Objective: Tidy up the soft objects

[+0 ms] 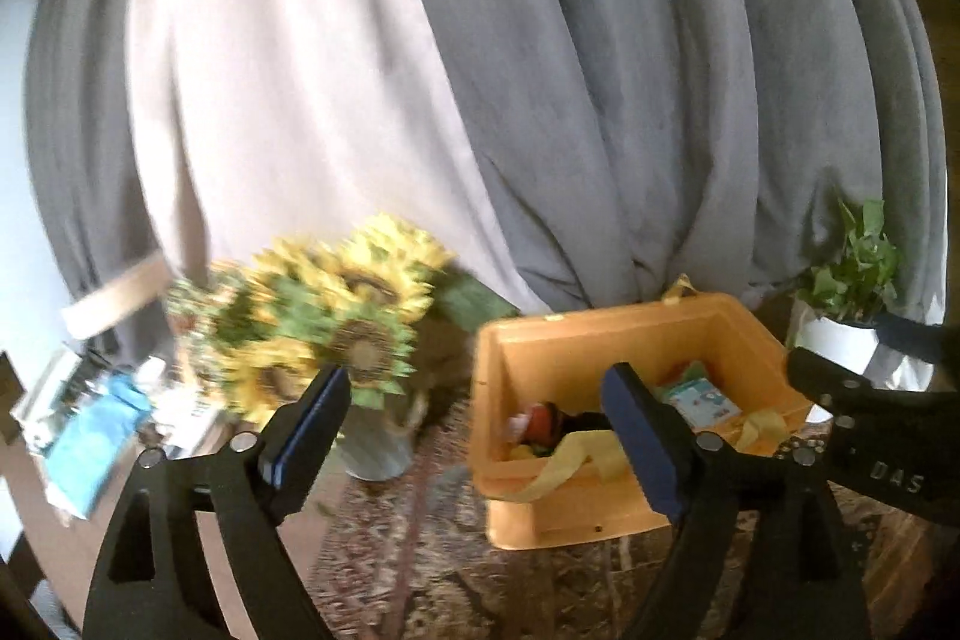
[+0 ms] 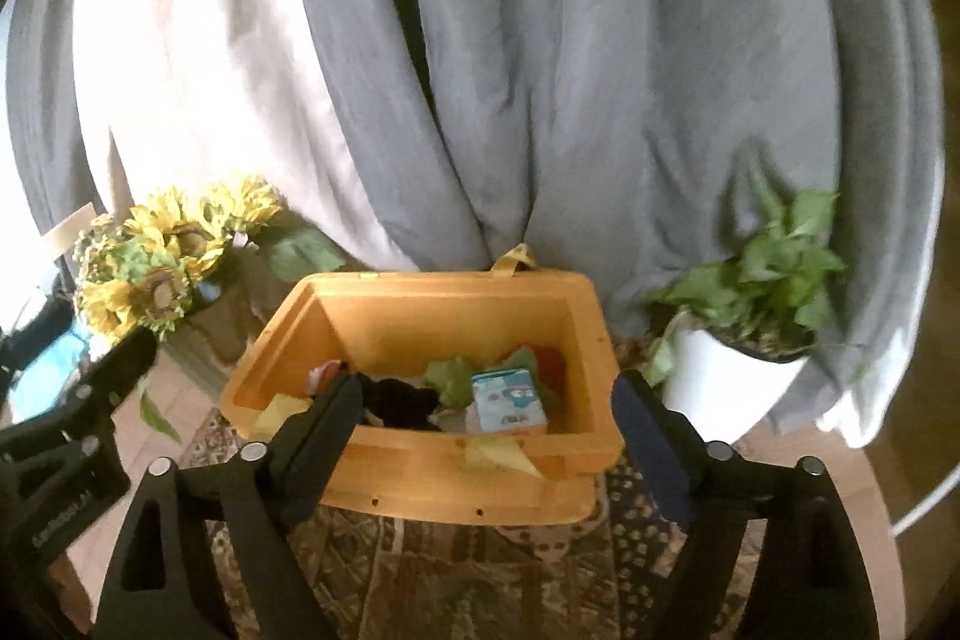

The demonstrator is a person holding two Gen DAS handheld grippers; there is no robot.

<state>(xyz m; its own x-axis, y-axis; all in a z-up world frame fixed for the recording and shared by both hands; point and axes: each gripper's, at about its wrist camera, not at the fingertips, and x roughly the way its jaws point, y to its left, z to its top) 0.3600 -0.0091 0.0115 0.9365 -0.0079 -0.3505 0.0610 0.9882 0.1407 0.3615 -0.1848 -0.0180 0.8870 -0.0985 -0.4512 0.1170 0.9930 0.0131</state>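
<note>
2 grippers, left gripper (image 1: 474,436) and right gripper (image 2: 486,436), are hovering wide open, holding nothing. Soft toys (image 2: 408,400) are lying in the orange bin (image 2: 420,484); they're likely light and squashy, so you're pinching mid-body.

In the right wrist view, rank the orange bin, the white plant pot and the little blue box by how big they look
1. orange bin
2. white plant pot
3. blue box, sitting inside the bin

Fisheye distortion makes true sizes unsure.

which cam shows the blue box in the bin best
The right wrist view: the blue box stands in full sight inside the orange bin, its cartoon face visible. In the left wrist view the box is smaller, blurred and partly behind the left gripper's fingers.
</note>
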